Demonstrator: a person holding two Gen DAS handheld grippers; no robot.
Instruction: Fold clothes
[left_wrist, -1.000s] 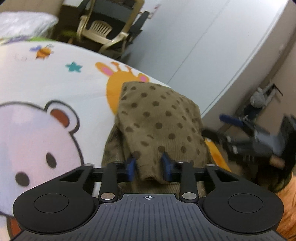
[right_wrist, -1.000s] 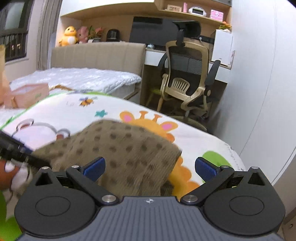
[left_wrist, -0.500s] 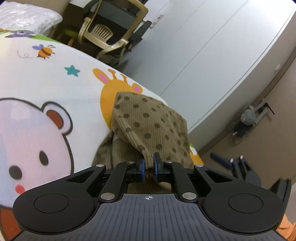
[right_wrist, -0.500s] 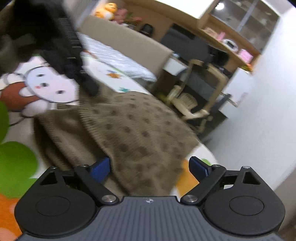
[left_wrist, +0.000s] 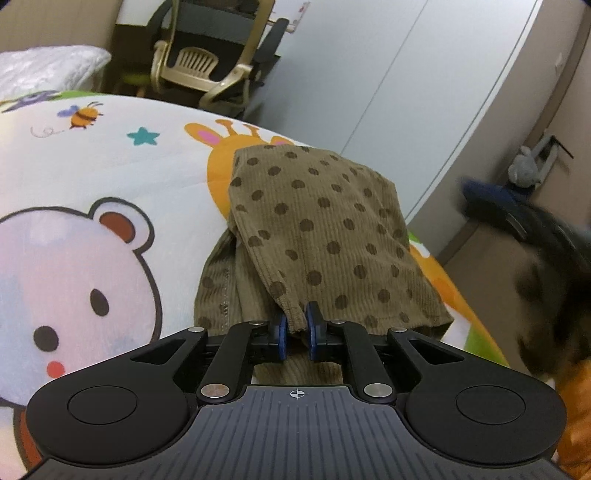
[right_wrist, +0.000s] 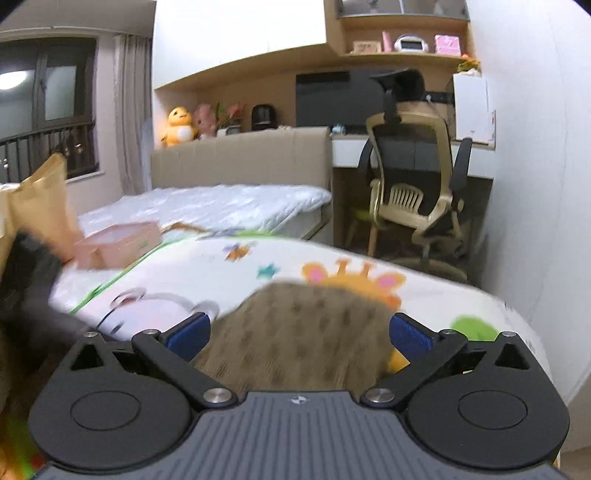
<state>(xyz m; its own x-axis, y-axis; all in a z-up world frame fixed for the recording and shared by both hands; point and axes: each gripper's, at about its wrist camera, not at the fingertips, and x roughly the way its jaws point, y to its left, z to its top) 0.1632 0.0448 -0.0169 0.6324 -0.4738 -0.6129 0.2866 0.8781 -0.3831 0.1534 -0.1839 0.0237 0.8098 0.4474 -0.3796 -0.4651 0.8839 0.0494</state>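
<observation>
Cartoon bedspread (left_wrist: 110, 155), gripper-pinched dotted garment (left_wrist: 314, 221)

Two low, close wrist views over one cartoon bedspread (left_wrist: 110, 155), both toward the office chair (right_wrist: 413, 192).

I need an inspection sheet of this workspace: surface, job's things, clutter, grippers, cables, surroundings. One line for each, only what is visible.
Surface: cartoon-print sheet with bear, giraffe, bee, star.
Job's things: brown dotted garment, partly folded, lying on the sheet.
Clutter: pink box at the far edge.
Grippers: left gripper shut on the garment's hem; right gripper open, fingers wide either side of the garment, view blurred.
Cables: nothing seen.
Surroundings: office chair, bed, shelf with plush toys.
</observation>
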